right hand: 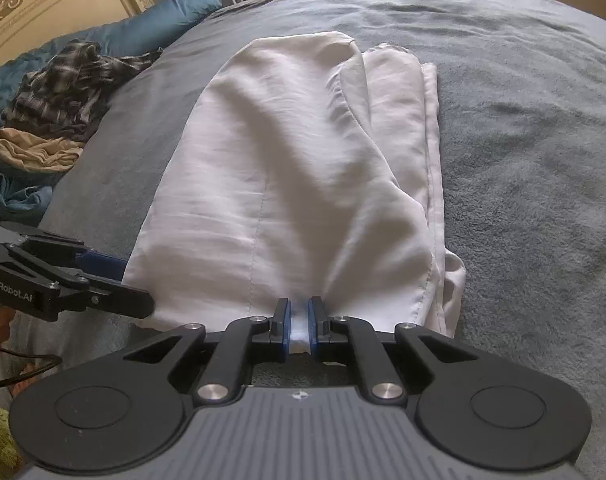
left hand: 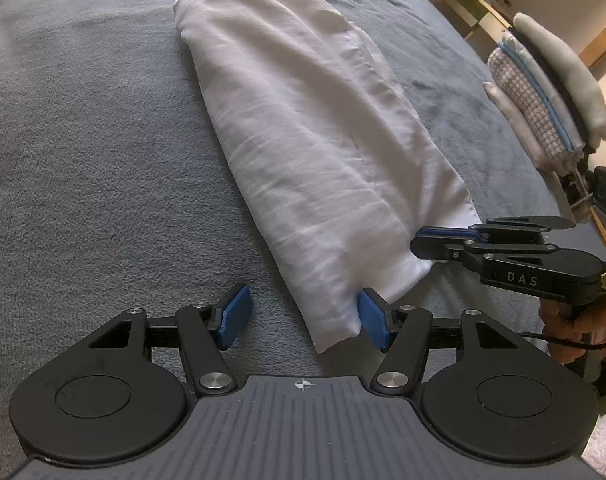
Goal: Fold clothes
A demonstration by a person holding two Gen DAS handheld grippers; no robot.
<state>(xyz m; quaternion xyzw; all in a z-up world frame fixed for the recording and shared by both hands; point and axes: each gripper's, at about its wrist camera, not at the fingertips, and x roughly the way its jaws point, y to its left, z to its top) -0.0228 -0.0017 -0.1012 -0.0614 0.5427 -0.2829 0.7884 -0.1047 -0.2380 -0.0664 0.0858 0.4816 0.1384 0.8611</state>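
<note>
A white garment lies folded lengthwise on the grey-blue blanket. In the left wrist view my left gripper stands open at the garment's near corner. That corner lies between the blue pads, against the right-hand one and apart from the other. My right gripper comes in from the right, held in a hand, at the garment's near edge. In the right wrist view the right gripper is shut on a pinch of the white garment, which fans out from the pads. The left gripper shows at the left by the garment's corner.
A stack of folded clothes rests on a rack beyond the bed's right side. Unfolded clothes, a dark plaid piece and a beige one, are heaped at the far left by a blue pillow and the cream headboard.
</note>
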